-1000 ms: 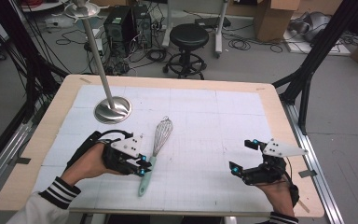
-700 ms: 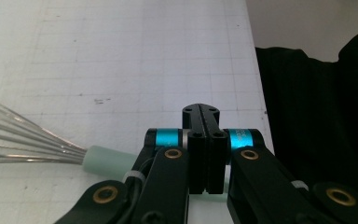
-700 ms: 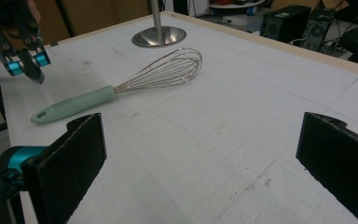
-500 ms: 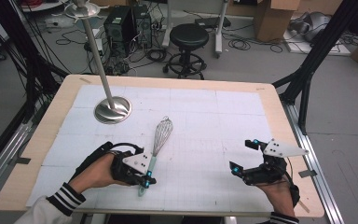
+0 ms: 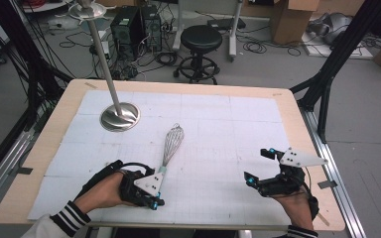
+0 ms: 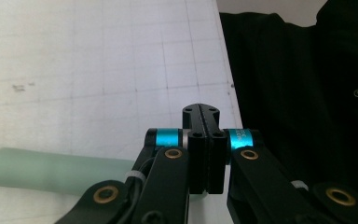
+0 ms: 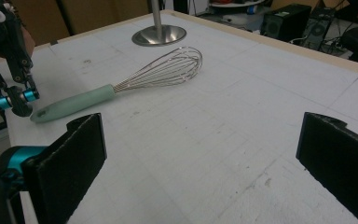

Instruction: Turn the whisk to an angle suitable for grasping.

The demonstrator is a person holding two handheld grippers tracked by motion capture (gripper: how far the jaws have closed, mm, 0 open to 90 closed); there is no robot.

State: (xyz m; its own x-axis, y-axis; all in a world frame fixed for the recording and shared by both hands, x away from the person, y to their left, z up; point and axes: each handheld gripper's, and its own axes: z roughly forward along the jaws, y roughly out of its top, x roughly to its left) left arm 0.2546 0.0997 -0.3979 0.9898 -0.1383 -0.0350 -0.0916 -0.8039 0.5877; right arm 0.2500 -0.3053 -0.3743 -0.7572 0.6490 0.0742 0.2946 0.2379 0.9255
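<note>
Whisk (image 5: 170,148) lay flat mid-table, its green handle beside the left gripper (image 5: 154,202), which had dropped lower toward the near edge since a second earlier, jaws just closed together on nothing. Right gripper (image 5: 258,167) rested wide open, so no grasp looked made.

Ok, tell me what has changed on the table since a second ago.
The left gripper has slid back along the whisk to the end of its green handle, toward the near table edge. Its jaws have just closed and now stand shut beside the handle, not around it. The whisk, the metal stand and the open right gripper stayed put.
</note>
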